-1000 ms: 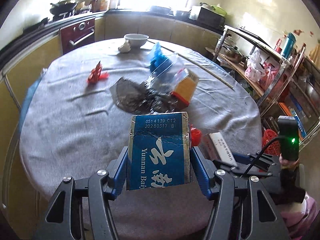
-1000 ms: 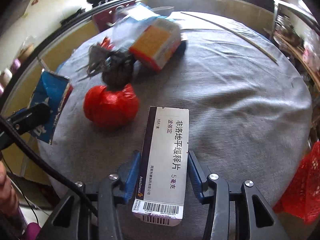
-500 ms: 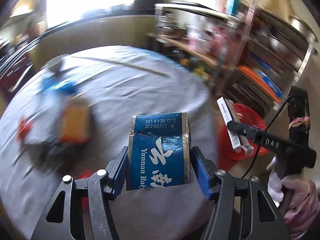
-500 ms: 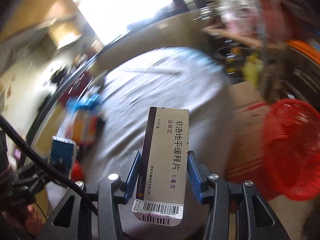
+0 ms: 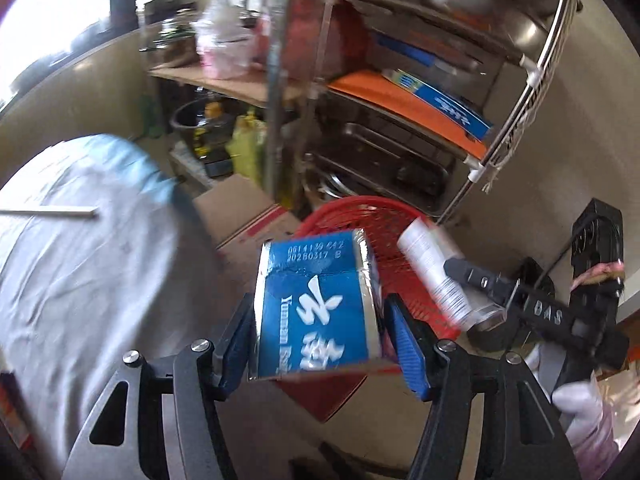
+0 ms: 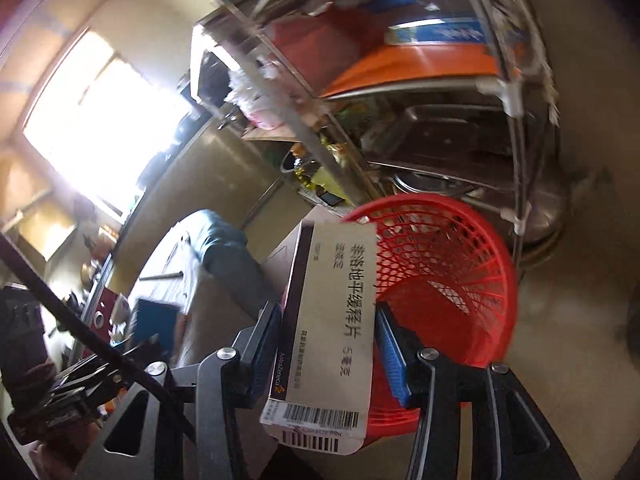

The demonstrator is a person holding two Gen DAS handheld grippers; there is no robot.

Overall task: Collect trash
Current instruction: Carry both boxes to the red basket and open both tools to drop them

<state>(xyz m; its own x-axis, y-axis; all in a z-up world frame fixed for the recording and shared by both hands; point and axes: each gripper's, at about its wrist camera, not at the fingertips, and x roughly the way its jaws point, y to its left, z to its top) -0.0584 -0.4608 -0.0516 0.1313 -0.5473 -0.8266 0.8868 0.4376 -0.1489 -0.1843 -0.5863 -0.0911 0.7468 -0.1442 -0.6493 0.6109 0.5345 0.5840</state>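
- Left wrist view: the left gripper [image 5: 320, 332] has a blue carton [image 5: 316, 308] between its blue pads, and its jaws are opening. The left pad lies along the carton's edge, while a narrow gap shows at the right pad, and the carton sits tilted.
- Just beyond the carton stands a red mesh basket [image 5: 360, 208] on the floor, at the foot of a metal rack [image 5: 400, 120]. The cloth-covered table [image 5: 80, 260] fills the left side.
- To the right, the right gripper [image 5: 476, 280] carries a white box [image 5: 436, 276] over the basket's rim, and a gloved hand [image 5: 576, 404] shows below it.
- Right wrist view: the right gripper [image 6: 326, 340] has the white medicine box [image 6: 328, 332] standing on end between its pads, barcode nearest the camera, and these jaws are opening too. The right pad looks slightly off the box.
- The red mesh basket [image 6: 460, 280] lies immediately right of and beyond the box, mouth toward the camera. Far left, the left gripper [image 6: 120, 360] and its blue carton [image 6: 154, 324] are blurred.
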